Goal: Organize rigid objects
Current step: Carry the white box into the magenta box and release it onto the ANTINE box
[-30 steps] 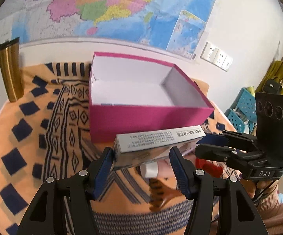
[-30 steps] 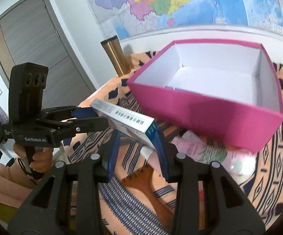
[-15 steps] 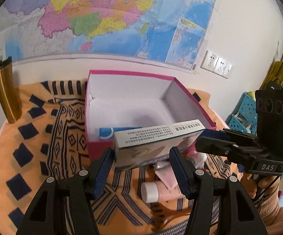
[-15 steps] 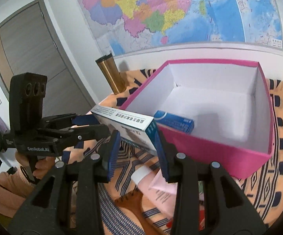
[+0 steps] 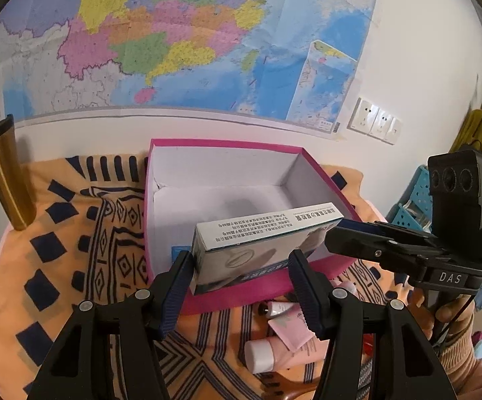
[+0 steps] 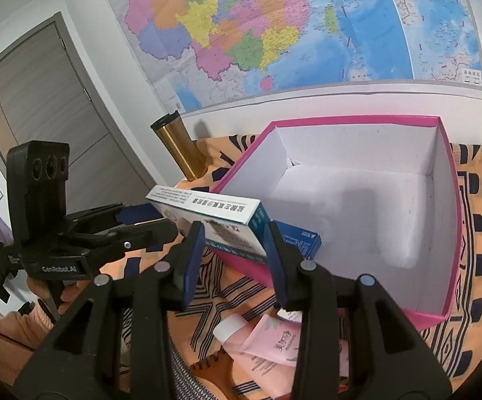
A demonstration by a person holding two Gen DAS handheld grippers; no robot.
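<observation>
Both ends of the white carton (image 5: 260, 243) are pinched, one by the left hand-held gripper (image 5: 241, 283), the other by the right hand-held gripper (image 6: 234, 253), above the pink box's (image 5: 241, 288) near wall. Placing step; next, lower it beside the blue carton (image 6: 302, 240) and release.

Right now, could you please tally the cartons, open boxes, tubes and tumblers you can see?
Cartons: 2, the white carton and the blue carton
Pink box: 1
Pink tubes: 3
Gold tumbler: 1
Total: 7
</observation>
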